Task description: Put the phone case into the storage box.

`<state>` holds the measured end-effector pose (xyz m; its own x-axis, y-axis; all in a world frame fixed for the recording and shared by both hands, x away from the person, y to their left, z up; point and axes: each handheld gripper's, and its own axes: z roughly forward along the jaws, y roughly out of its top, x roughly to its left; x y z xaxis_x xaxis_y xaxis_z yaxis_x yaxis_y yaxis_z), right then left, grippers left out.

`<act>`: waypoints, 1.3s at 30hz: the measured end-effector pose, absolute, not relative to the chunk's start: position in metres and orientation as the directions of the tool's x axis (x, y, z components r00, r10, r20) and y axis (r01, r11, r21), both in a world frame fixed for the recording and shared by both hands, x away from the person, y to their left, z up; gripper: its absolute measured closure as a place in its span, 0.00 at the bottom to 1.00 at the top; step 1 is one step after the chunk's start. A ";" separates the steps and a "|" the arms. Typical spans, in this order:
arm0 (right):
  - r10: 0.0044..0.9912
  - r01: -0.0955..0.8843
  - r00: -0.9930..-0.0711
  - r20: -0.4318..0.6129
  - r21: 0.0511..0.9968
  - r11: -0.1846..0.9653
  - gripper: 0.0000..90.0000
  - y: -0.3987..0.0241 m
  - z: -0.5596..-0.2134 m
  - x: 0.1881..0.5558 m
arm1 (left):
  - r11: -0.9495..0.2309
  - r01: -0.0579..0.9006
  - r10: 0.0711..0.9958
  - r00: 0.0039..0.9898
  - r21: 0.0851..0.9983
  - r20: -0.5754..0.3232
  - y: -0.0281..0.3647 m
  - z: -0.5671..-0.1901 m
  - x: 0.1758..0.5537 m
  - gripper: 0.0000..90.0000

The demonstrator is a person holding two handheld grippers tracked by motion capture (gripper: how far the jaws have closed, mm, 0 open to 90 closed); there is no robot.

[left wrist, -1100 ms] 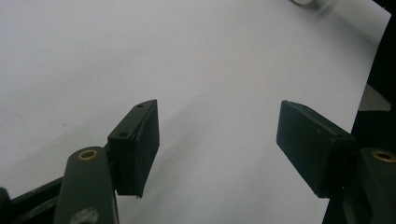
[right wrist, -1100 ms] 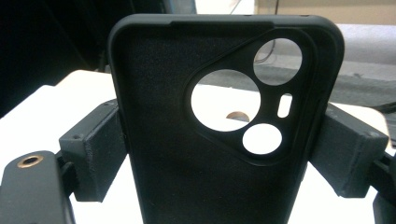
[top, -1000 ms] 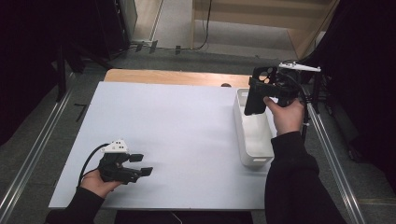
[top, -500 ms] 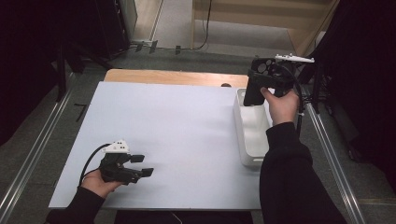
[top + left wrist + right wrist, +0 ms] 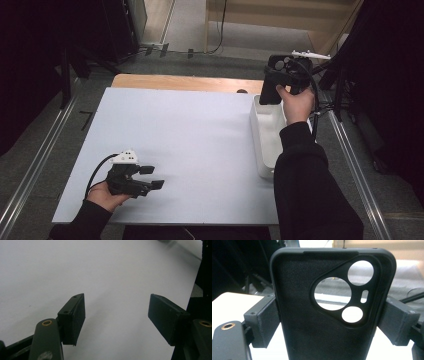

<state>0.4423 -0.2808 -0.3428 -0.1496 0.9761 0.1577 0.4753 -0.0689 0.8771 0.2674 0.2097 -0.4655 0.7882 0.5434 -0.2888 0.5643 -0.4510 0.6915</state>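
My right gripper is raised over the far end of the white tray and is shut on a black phone case. In the right gripper view the phone case stands upright between the two pads, its hollow inner side facing the camera, with round camera cut-outs at its upper right. My left gripper rests low over the white table top near the front left, open. Seen from the left gripper view, the left gripper has only bare table between its fingers.
The long white tray lies along the table's right edge. A wooden strip borders the far side of the table. Metal rails run along the floor on both sides. Dark curtains flank the table.
The right hand has carried the phone case away from me toward the far end of the tray. The left gripper has stayed where it was.
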 end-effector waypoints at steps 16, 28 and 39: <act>0.985 0.473 -0.084 0.152 0.876 -0.095 0.13 -0.277 -0.355 0.463 | -0.446 0.565 0.552 0.784 0.695 -0.284 0.212 -0.464 0.267 0.33; 0.986 0.497 -0.076 0.146 0.863 -0.089 0.13 -0.275 -0.364 0.468 | -0.440 0.562 0.547 0.786 0.700 -0.287 0.212 -0.464 0.266 0.33; 0.987 0.515 -0.077 0.142 0.853 -0.083 0.13 -0.274 -0.376 0.470 | -0.444 0.561 0.548 0.787 0.699 -0.283 0.212 -0.464 0.267 0.33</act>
<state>0.4702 -0.2741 -0.3762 -0.0770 0.9869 0.1421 0.5150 -0.0826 0.8532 0.2668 0.2119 -0.4638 0.7870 0.5485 -0.2826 0.5607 -0.4444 0.6986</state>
